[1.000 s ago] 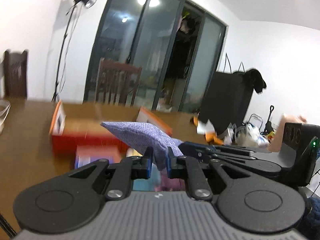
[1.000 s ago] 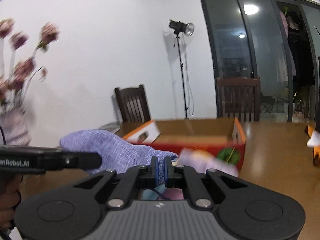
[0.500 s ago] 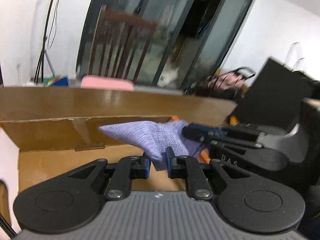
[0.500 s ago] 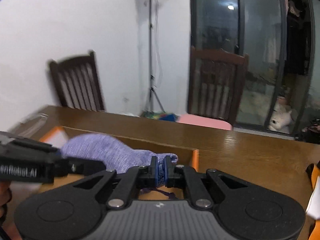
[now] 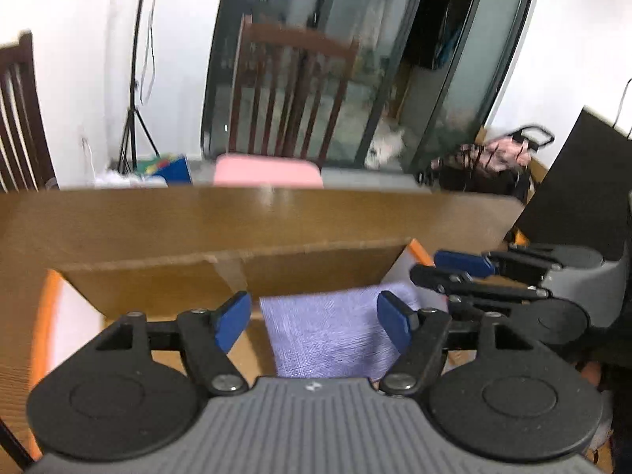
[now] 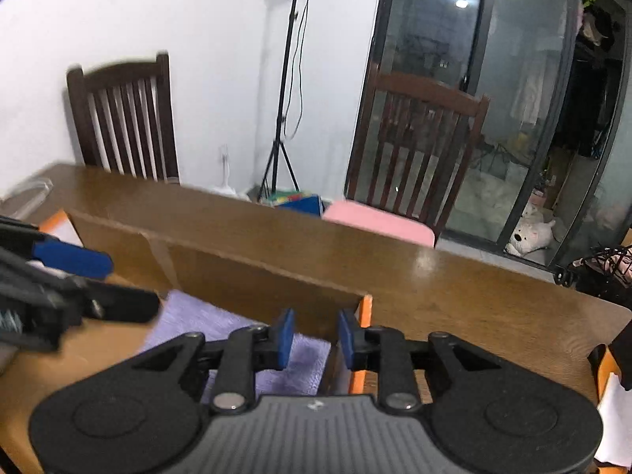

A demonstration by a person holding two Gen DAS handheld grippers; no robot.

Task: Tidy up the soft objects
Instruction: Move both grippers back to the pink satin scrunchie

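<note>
Your 2 wrist cameras look down close into the cardboard box, both sharing the purple cloth and far chair.

one purple cloth, one cardboard box, two chairs

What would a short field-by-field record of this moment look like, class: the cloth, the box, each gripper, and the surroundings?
cloth: purple cloth lying inside the box
box: open cardboard box with orange edges, on the wooden table
left gripper: open, jaws just opened, blue pads clear of the cloth
right gripper: open, jaws just parted, nothing pinched
behind: two wooden chairs, one with a pink seat cushion
</note>
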